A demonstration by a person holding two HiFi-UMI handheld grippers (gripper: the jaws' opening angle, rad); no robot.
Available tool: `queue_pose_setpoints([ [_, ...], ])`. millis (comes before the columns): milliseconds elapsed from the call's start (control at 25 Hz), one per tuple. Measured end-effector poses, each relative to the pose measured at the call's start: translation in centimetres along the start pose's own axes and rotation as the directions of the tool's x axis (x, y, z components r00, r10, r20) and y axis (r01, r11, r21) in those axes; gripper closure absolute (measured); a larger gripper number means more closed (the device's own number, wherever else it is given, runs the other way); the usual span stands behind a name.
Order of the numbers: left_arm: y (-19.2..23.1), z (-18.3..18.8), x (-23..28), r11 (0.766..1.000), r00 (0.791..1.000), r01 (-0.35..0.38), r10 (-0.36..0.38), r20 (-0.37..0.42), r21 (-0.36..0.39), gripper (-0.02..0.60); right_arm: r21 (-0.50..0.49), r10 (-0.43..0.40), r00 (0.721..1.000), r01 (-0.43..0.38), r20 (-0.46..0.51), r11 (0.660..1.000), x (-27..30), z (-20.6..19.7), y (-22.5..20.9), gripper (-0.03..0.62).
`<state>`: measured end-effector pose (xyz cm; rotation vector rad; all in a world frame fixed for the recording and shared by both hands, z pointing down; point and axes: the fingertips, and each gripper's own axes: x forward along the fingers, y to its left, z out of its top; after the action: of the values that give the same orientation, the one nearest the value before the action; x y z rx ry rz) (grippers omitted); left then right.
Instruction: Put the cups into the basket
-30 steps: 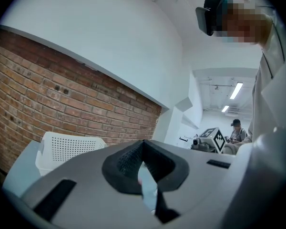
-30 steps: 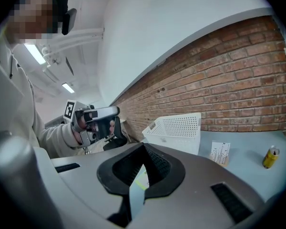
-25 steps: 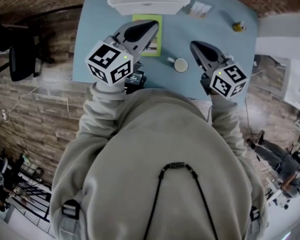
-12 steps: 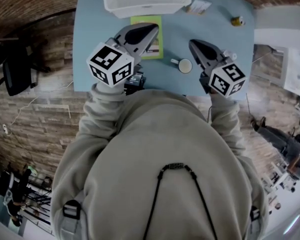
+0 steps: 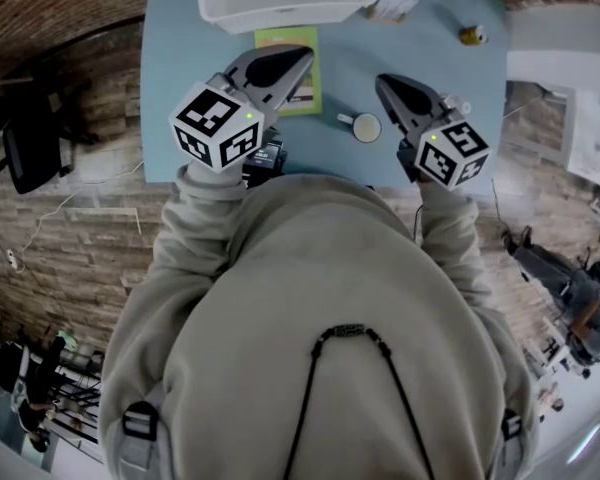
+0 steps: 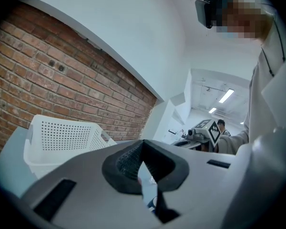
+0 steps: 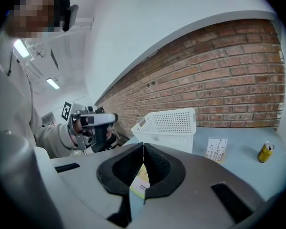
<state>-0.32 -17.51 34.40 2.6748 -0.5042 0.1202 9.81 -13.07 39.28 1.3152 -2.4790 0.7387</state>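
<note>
The left gripper and right gripper hovered above the blue table, each with its jaws closed on nothing. The white cup stood between them, nearer the right one, apart from the white basket at the far edge.

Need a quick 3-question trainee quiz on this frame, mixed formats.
1. True or false: the cup is already in the basket.
2. In the head view, the cup shows nearest to which? A) left gripper B) right gripper C) can
3. Fill in: the right gripper's jaws are ____.
Key: 1 false, the cup stands on the table; 2 B; 3 shut, with nothing held.
</note>
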Motion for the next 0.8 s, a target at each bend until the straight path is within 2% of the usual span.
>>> queue_pose_setpoints([
  [560, -2.5, 0.1, 1.6, 1.0, 1.0, -0.01, 0.01, -0.005, 0.012, 0.583, -0.033, 0.077, 0.997, -0.077, -0.006, 0.996, -1.2, 0.1, -0.3, 0.58],
  [800, -2.9, -0.2, 1.9, 1.0, 1.0, -0.009, 0.009, -0.012, 0.01, 0.583, -0.034, 0.071, 0.997, -0.071, -0.024, 0.997, -1.4, -0.9, -0.6, 0.58],
])
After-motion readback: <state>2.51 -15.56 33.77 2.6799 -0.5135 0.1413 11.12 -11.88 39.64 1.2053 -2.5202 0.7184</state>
